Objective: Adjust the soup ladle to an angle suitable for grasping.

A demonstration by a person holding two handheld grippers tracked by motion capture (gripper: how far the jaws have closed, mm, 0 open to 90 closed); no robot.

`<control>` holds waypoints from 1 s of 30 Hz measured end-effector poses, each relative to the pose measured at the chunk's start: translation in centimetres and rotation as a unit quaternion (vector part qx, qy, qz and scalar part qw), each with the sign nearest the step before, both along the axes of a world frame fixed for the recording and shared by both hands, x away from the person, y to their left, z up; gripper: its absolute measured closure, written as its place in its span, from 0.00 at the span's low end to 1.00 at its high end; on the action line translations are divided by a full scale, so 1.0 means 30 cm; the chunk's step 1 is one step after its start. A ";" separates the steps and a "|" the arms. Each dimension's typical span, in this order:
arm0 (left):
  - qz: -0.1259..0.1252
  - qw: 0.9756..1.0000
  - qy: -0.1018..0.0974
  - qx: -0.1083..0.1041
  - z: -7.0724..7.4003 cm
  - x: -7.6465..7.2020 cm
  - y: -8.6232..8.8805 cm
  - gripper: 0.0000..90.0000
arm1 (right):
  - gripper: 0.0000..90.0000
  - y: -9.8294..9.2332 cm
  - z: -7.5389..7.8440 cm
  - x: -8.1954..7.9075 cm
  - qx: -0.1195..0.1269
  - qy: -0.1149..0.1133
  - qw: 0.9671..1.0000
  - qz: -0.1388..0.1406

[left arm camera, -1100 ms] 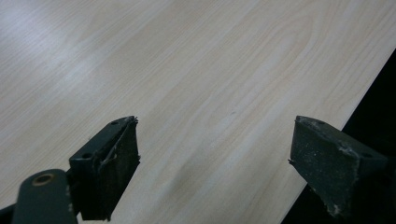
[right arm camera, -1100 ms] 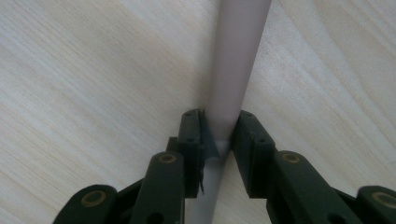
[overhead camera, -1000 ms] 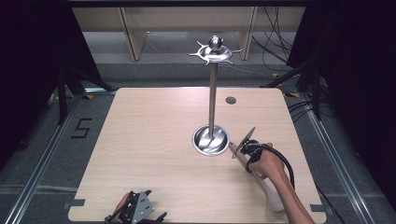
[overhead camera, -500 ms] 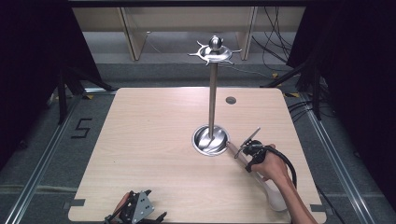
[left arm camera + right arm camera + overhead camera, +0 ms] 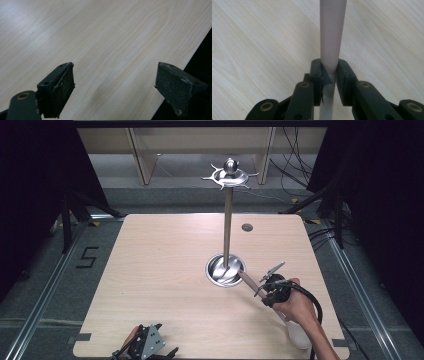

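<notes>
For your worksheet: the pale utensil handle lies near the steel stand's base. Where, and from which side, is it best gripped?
Grip the straight handle partway along its length, pads on opposite sides, coming from the table's near right. It is a slim round rod, as the right tool shows, shut on it. The stand base crowds its far end.

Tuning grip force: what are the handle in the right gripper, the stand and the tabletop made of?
Handle: smooth matte pinkish-grey, probably plastic or silicone; no grain, no glare. Right gripper is shut on it. Stand: polished metal, likely stainless; mirror-like reflections on its dished base and pole. Tabletop: pale wood-grain, probably laminate; even printed-looking grain, soft sheen.
</notes>
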State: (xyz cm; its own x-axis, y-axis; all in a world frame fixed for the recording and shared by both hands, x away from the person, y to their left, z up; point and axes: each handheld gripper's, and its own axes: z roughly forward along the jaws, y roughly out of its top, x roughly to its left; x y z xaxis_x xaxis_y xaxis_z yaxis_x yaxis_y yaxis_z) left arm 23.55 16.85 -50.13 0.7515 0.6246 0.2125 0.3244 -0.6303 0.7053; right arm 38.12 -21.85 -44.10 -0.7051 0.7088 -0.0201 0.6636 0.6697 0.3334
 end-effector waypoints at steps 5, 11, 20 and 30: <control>0.004 1.000 -0.005 -0.002 0.000 -0.002 -0.001 0.16 | 0.85 -0.007 0.014 -0.026 0.013 -0.016 1.000 -0.002; -0.002 1.000 0.000 0.002 0.001 -0.001 0.000 0.16 | 0.85 -0.024 0.043 -0.094 0.035 -0.060 0.998 0.000; 0.004 1.000 -0.004 0.000 -0.001 -0.002 -0.003 0.16 | 0.85 -0.048 0.072 -0.140 0.042 -0.096 0.994 0.011; 0.000 1.000 -0.001 -0.005 0.001 -0.003 -0.002 0.16 | 0.85 -0.088 0.112 -0.156 0.067 -0.131 0.989 0.004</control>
State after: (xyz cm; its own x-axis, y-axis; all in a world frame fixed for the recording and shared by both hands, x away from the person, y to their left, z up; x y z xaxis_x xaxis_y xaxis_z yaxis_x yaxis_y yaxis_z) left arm 23.44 16.78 -50.09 0.7509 0.6269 0.2078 0.3232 -0.6232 0.7121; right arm 33.43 -24.48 -40.74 -0.6935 0.7121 -0.1090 0.5378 0.6124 0.5794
